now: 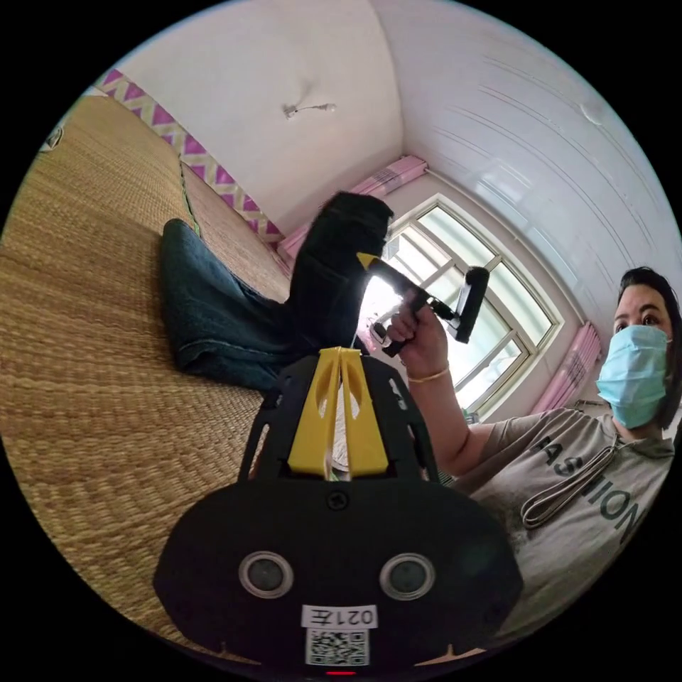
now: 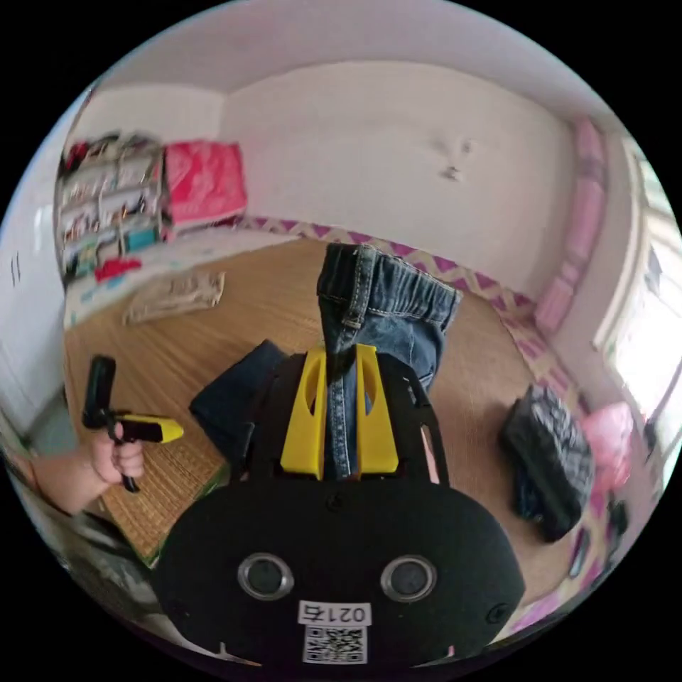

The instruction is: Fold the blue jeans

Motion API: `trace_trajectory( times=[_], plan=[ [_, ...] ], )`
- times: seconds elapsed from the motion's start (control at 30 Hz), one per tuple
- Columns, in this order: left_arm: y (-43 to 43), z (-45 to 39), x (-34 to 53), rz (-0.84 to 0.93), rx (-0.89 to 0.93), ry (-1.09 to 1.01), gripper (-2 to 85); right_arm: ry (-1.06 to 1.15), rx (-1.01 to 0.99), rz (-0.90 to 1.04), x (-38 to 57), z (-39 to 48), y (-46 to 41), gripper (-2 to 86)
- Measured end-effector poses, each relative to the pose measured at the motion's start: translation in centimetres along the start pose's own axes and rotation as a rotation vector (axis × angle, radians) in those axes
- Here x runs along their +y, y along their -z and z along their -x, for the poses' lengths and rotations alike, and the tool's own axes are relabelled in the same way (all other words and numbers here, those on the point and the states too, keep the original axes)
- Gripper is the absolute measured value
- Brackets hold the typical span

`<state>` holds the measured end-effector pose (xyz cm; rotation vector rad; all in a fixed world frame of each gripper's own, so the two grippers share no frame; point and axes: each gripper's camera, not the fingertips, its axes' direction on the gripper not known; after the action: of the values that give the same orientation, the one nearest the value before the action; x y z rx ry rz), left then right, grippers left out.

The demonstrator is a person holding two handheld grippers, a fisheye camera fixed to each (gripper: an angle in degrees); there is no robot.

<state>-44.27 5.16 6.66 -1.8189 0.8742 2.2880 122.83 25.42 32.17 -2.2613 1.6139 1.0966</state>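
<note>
The blue denim jeans (image 2: 383,305) serve as the landmark: their waistband end is lifted above the woven straw mat (image 1: 92,341), while the remainder lies bunched on that mat. In the right gripper view, the right tongs (image 2: 339,355) have both yellow jaws pressed on a fold of the denim beside the waistband, which stands upright above the jaw tips. In the left gripper view, the left tongs (image 1: 339,352) have their yellow jaws brought together with nothing visible between them; they sit just in front of the bunched lower part of the jeans (image 1: 213,312). In the same view the right tongs appear behind the raised fabric, held in a person's hand (image 1: 419,334). In the right gripper view the left tongs (image 2: 167,430) appear to the left of the jeans, well apart from the raised waistband. A dark crumpled bag (image 2: 547,455) lies on the mat to the right of the jeans; its contents cannot be determined. A blurred shelf unit (image 2: 106,206) stands far beyond the jeans; the items on it cannot be identified.
</note>
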Motion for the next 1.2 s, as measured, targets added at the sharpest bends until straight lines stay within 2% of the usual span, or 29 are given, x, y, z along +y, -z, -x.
trace_trajectory(
  times=[0.07,0.13,0.2,0.33,0.4,0.47,0.57,0.63,0.77,0.8,0.87,0.93,1.03,1.1,1.2],
  plan=[
    [0.4,0.6,0.0,-0.009,0.009,0.006,-0.9,0.174,0.028,0.058,-1.5,8.7,-5.0,6.7],
    [0.8,1.3,-0.1,-0.011,0.019,0.018,-1.0,0.365,-0.032,0.229,-0.5,18.2,-14.0,6.6],
    [0.7,1.6,-0.3,0.025,0.022,0.020,-1.0,0.419,-0.074,0.347,1.8,21.9,-19.6,6.5],
    [1.7,1.5,-0.7,0.012,0.039,-0.033,-1.0,0.298,-0.090,0.251,2.4,20.3,-18.8,6.4],
    [1.5,1.7,-1.1,0.070,0.024,-0.014,-1.0,0.297,-0.099,0.230,3.5,20.0,-19.1,6.4],
    [1.9,0.6,-1.4,0.048,0.100,-0.118,-1.0,0.283,-0.158,0.263,5.0,19.2,-20.8,6.5],
    [3.2,0.3,-1.9,0.009,0.235,-0.151,-0.9,0.209,-0.275,0.225,7.0,15.8,-21.8,6.6],
    [5.2,0.8,-2.5,-0.091,0.299,-0.133,-0.9,0.107,-0.377,0.199,9.0,12.4,-22.8,7.0],
    [7.8,1.3,-4.8,-0.192,0.199,-0.015,-0.5,-0.033,-0.573,0.201,12.3,6.7,-26.1,7.5],
    [8.5,1.4,-6.1,-0.196,0.141,0.028,-0.2,-0.062,-0.643,0.241,12.6,4.0,-26.1,7.2],
    [9.5,1.5,-8.2,-0.195,0.024,0.054,1.3,-0.112,-0.708,0.192,13.7,-1.2,-24.4,7.2],
    [10.4,2.3,-11.8,-0.147,-0.167,0.099,5.9,-0.201,-0.581,0.130,16.4,-9.6,-21.5,8.2],
    [10.2,4.8,-16.6,-0.029,-0.264,0.188,12.0,-0.302,-0.420,0.181,20.6,-19.9,-21.5,9.8],
    [9.4,6.4,-19.2,0.058,-0.288,0.236,14.3,-0.386,-0.428,0.243,23.6,-25.5,-23.5,10.8],
    [7.2,9.6,-22.5,0.207,-0.267,0.341,17.2,-0.562,-0.586,0.367,29.0,-32.7,-29.2,13.0]
  ],
)
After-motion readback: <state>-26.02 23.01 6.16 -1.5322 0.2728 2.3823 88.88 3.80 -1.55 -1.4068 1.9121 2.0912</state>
